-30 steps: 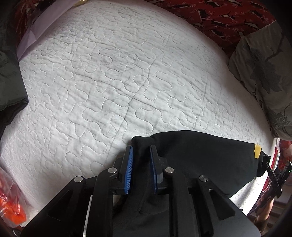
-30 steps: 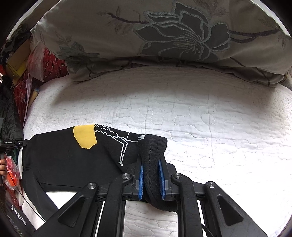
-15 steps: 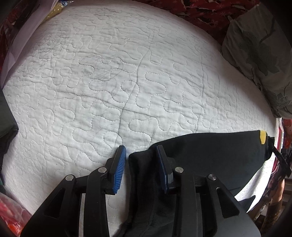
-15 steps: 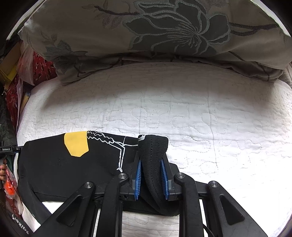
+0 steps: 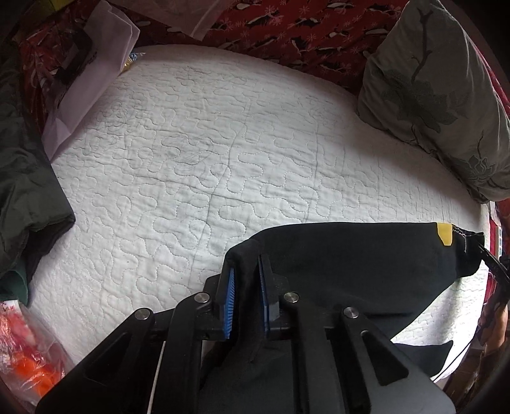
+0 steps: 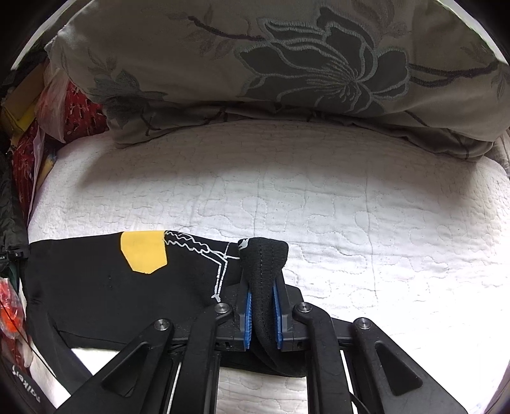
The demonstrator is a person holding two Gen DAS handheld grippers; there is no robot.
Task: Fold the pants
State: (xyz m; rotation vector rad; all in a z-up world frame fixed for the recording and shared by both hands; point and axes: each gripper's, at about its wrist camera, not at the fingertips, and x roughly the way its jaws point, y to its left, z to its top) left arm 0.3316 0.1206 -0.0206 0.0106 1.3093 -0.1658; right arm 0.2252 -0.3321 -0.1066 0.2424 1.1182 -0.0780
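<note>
The black pants [image 5: 350, 254] have a yellow patch [image 6: 143, 251] and white print. They are stretched between my two grippers above the near edge of a white quilted bed [image 5: 223, 153]. My left gripper [image 5: 245, 280] is shut on one black fabric corner. My right gripper [image 6: 262, 286] is shut on the ribbed black waistband edge [image 6: 264, 254], which sticks up between the blue pads. The pants' lower part hangs below the grippers, out of sight.
A grey floral pillow [image 6: 271, 63] lies at the bed's far side, also in the left wrist view [image 5: 446, 95]. Dark green clothing [image 5: 25, 178] lies at the left edge. Red patterned fabric [image 5: 302, 28] and a pale bag [image 5: 92, 76] border the bed.
My left gripper opened half a second ago and has shut again on the pants corner. Both grippers have pulled back from the bed, showing more of it. The right grip is unchanged.
</note>
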